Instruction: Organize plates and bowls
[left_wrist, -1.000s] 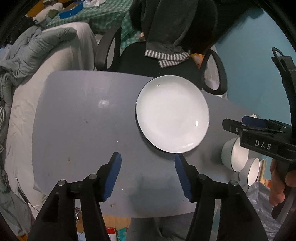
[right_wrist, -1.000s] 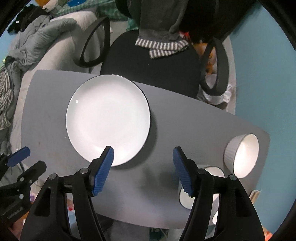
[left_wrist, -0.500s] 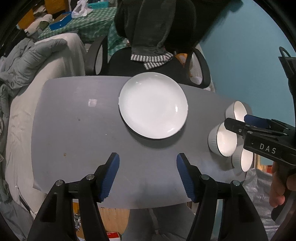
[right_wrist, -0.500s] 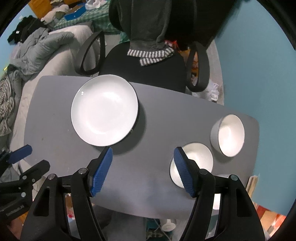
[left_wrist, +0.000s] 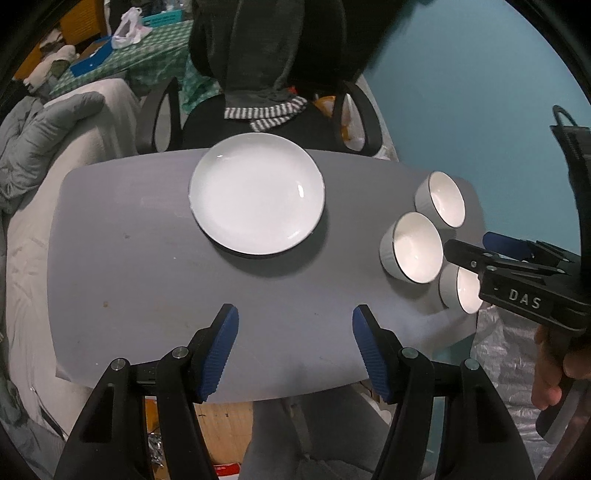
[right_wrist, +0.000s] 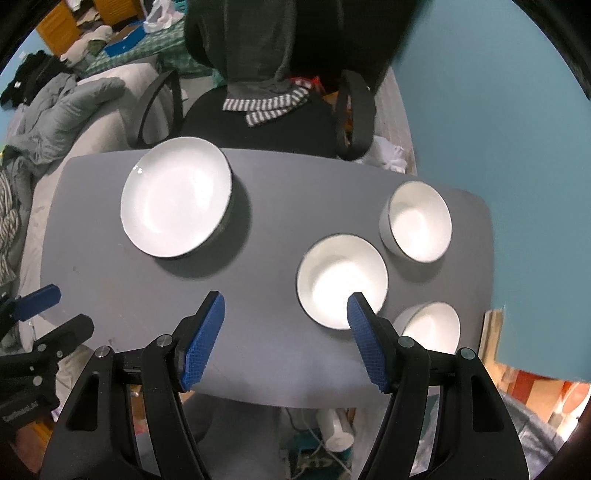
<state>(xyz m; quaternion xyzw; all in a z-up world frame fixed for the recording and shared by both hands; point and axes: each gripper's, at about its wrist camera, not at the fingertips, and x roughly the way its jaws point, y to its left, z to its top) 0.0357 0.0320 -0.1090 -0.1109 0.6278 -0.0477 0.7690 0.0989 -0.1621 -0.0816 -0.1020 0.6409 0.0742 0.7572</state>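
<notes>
Right, I'm up high over the grey oval table (left_wrist: 147, 266), both claws aimed down at it. My left claw (left_wrist: 293, 343) hangs with its blue ribbed pads (left_wrist: 218, 350) spread wide apart, nothing between them but bare tabletop. My right claw (right_wrist: 284, 336) is the same story: blue pads parted, gripping nothing, though from its own camera the right-hand pad overlaps the rim of the middle bowl in the picture; I can't tell that it touches it.

The round white plate with a thin dark rim (left_wrist: 257, 194) lies flat toward the far edge of the table, just in front of the black office chair (left_wrist: 258, 122), which has a grey garment with a striped cuff (left_wrist: 266, 110) draped over its back. The plate looks thick at its edge from the right view, so it may be more than one; I can't say for sure.

Over on the right end of the table, three white bowls with grey ribbed outsides sit upright in a loose cluster: the far bowl (right_wrist: 419, 221), the middle bowl (right_wrist: 341, 280) and the near bowl (right_wrist: 430, 326), close together and well apart from the plate. In the left view my right claw's black frame crosses in front of the near bowl, my hand (left_wrist: 554, 365) wrapped on its grip.
</notes>
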